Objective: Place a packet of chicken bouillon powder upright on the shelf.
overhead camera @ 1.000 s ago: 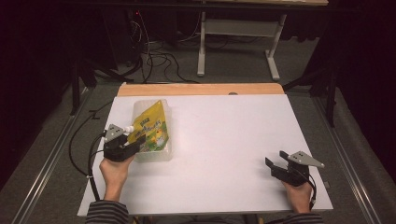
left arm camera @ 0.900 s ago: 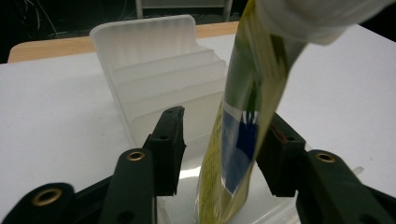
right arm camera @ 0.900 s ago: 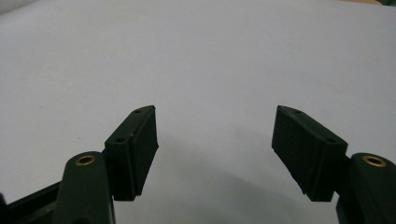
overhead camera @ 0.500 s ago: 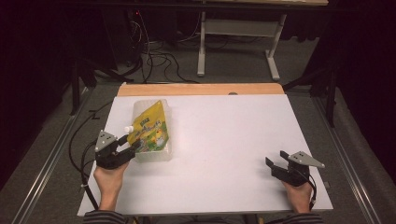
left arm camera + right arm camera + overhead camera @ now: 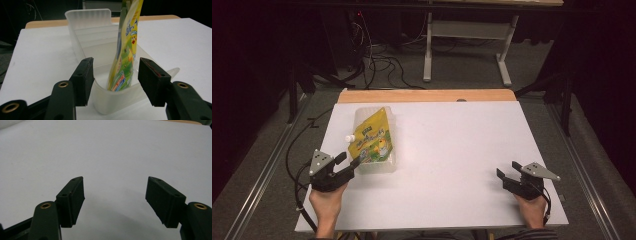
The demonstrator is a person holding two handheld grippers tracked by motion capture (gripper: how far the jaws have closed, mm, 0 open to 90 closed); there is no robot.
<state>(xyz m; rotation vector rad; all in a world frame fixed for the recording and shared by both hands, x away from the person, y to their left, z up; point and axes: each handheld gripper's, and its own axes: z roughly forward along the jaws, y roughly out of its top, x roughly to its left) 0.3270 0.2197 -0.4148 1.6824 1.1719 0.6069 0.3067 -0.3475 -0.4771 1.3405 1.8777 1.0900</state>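
Note:
A yellow-green spouted pouch point(image 5: 372, 140) lies in a translucent plastic container point(image 5: 387, 167) on the left part of the white table point(image 5: 452, 150). My left gripper point(image 5: 348, 161) sits at the container's near end, open. In the left gripper view the pouch point(image 5: 126, 50) leans inside the container point(image 5: 87, 17). The container's rounded near end sits between the jaws of my left gripper point(image 5: 115, 62), which have just been opening and do not press on it. My right gripper point(image 5: 507, 170) rests open near the front right edge, with bare tabletop between its jaws point(image 5: 115, 182).
A wooden strip point(image 5: 427, 95) runs along the table's far edge. Beyond it, cables point(image 5: 377, 60) lie on the floor beside a metal table frame point(image 5: 462, 35). A wide stretch of white tabletop separates the two grippers.
My left gripper has drawn back toward the near left, away from the container's side, and its jaws stand wider apart. The right gripper has not moved.

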